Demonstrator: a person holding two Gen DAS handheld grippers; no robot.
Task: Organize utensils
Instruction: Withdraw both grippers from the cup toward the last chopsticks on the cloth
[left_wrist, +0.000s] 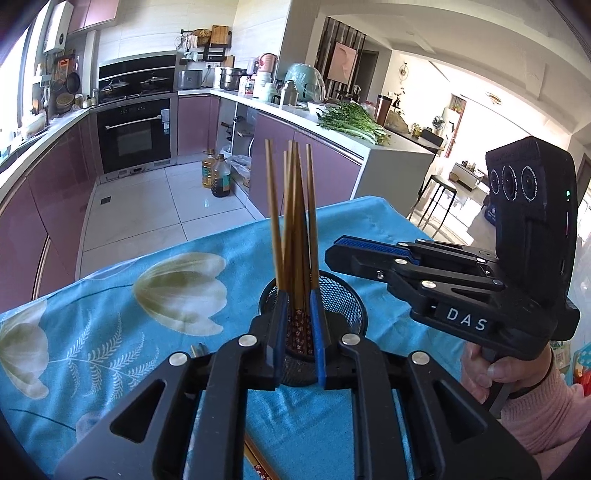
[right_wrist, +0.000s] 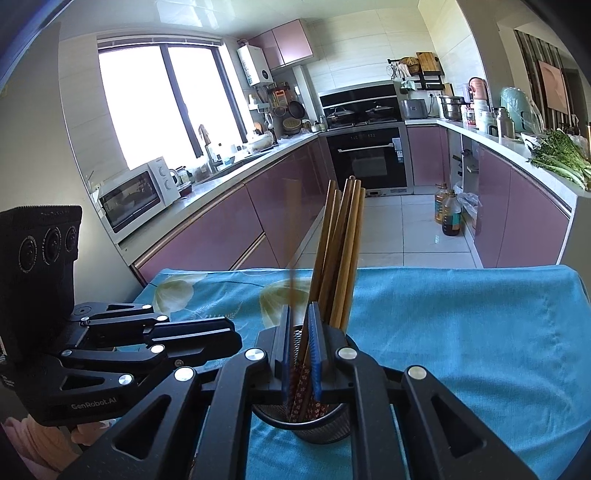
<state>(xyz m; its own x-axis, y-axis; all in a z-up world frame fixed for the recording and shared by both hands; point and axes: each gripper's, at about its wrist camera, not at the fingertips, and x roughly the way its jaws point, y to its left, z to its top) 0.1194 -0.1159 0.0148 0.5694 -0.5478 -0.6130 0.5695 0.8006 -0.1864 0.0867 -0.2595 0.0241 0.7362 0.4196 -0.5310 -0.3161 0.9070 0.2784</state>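
Observation:
A black mesh cup (left_wrist: 343, 295) (right_wrist: 317, 424) stands on the blue flowered tablecloth (left_wrist: 147, 332) (right_wrist: 461, 332) and holds several wooden chopsticks (left_wrist: 295, 221) (right_wrist: 343, 251) upright, fanned out. My left gripper (left_wrist: 300, 321) hovers just over the cup's near rim, its blue pads a narrow gap apart; patterned chopstick ends show in the gap, not pinched. My right gripper (right_wrist: 300, 332) (left_wrist: 334, 254) sits over the cup from the other side, also slightly open. One blurred chopstick (right_wrist: 291, 240) stands by its left pad. The left gripper (right_wrist: 236, 336) is just left of it.
Two loose chopsticks (left_wrist: 258, 458) lie on the cloth under my left gripper. A hand in a pink sleeve (left_wrist: 498, 373) holds the right gripper. Beyond the table's far edge are floor tiles, oil bottles (left_wrist: 219, 177), purple cabinets, a stool (left_wrist: 439, 192) and a microwave (right_wrist: 136, 195).

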